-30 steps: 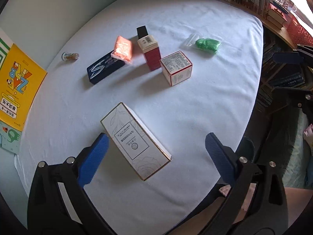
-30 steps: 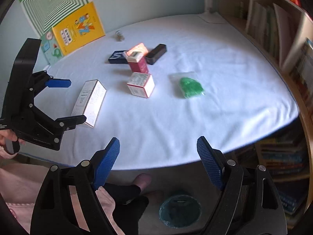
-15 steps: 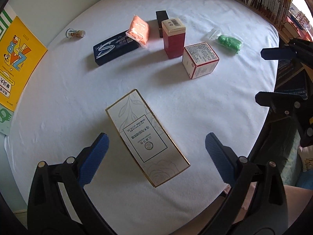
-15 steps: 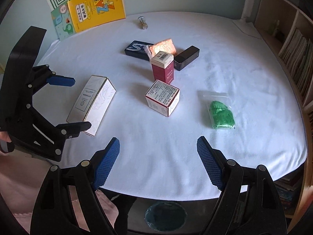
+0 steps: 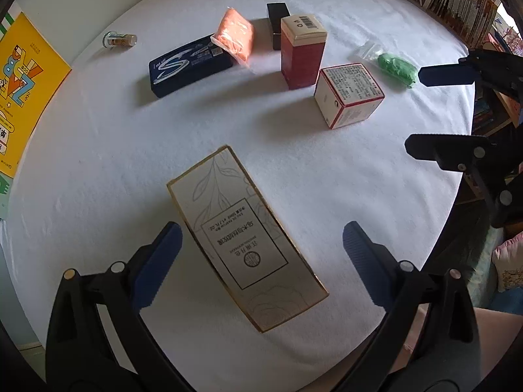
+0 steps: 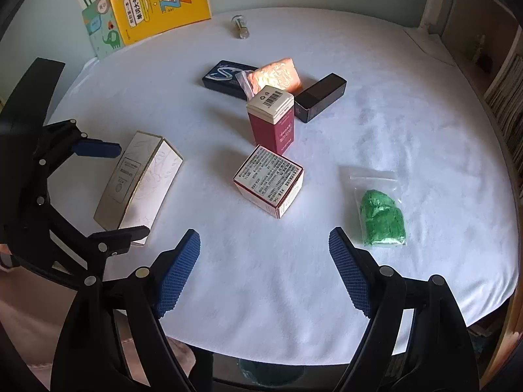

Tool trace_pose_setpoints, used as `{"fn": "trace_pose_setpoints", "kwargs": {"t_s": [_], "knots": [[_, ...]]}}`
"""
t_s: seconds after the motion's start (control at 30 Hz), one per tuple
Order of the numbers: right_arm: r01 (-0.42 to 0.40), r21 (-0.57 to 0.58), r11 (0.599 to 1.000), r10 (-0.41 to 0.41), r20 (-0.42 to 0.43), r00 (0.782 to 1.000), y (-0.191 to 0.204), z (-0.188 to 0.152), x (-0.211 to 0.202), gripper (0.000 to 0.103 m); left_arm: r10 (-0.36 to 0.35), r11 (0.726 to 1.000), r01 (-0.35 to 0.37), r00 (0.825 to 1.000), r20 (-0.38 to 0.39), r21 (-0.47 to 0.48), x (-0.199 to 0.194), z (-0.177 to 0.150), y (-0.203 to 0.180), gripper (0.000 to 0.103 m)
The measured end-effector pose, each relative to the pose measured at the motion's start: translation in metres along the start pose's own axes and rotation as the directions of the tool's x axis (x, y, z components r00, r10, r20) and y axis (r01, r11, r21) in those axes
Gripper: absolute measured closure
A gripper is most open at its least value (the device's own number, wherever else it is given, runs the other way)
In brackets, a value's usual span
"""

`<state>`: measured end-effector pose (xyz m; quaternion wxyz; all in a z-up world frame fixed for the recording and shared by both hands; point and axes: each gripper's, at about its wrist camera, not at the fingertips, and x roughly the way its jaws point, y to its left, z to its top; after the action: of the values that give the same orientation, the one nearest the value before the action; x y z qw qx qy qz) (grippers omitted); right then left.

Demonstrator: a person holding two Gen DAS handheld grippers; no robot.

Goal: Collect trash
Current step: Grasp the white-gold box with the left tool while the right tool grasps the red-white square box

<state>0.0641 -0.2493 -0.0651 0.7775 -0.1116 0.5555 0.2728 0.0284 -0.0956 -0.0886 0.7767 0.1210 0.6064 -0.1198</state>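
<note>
Two hand-held grippers hang over a table point(image 6: 327, 49) covered in white cloth, both pointing steeply down.

Nearest, the left hand-held gripper point(image 5: 260, 246) has its blue fingers spread wide apart, straddling the near end of a long cream box point(image 5: 245, 235) without touching it. That box lies flat on its broad side, its long axis running diagonally from near right to far left in the left wrist view, printed label facing up. From the right wrist view it sits at the table's left side.

To its right, the right hand-held gripper point(image 6: 264, 269) also has its jaws wide apart, holding nothing, above bare cloth near the table's front edge.

Farther in, a small white cube box point(image 6: 268, 180) with red trim rests near the middle. A bag of green material point(image 6: 380, 214) lies to its right. Behind the cube stands an upright dark red box point(image 6: 273, 119), barcode on top. Beyond that lie a black box point(image 6: 322, 96), an orange packet point(image 6: 276, 73) and a flat dark blue box point(image 6: 225, 76), clustered together. A small vial point(image 6: 240, 26) lies alone near the far edge.

At the back, a yellow book point(image 6: 160, 0) leans against a pale wall. Bookshelves point(image 5: 457, 3) line the right side of the room.
</note>
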Motion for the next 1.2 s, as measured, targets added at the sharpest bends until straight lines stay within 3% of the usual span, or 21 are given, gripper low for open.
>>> {"fn": "trace_pose_setpoints", "kwargs": {"t_s": [0.63, 0.87, 0.93, 1.0, 1.2], "knots": [[-0.029, -0.036, 0.999, 0.027, -0.06, 0.998, -0.003, 0.029, 0.036, 0.022, -0.037, 0.998, 0.034, 0.998, -0.056, -0.043, 0.022, 0.002, 0.02, 0.01], [-0.02, -0.063, 0.998, 0.015, -0.078, 0.997, 0.002, 0.038, 0.051, 0.024, -0.063, 0.998, 0.06, 0.996, -0.07, -0.032, 0.03, 0.001, 0.023, 0.035], [-0.019, -0.062, 0.998, 0.014, -0.08, 0.997, 0.003, 0.04, 0.055, 0.039, -0.064, 0.998, 0.063, 0.995, -0.072, -0.029, 0.031, 0.001, 0.023, 0.043], [-0.017, -0.058, 0.998, 0.012, -0.093, 0.996, 0.004, 0.041, 0.06, 0.046, -0.069, 0.997, 0.068, 0.995, -0.071, -0.023, 0.031, 0.002, 0.023, 0.049], [-0.016, -0.043, 0.999, 0.012, -0.083, 0.996, 0.001, 0.035, 0.055, 0.05, -0.074, 0.997, 0.075, 0.996, -0.045, 0.009, 0.024, 0.0, 0.021, 0.054]]}}
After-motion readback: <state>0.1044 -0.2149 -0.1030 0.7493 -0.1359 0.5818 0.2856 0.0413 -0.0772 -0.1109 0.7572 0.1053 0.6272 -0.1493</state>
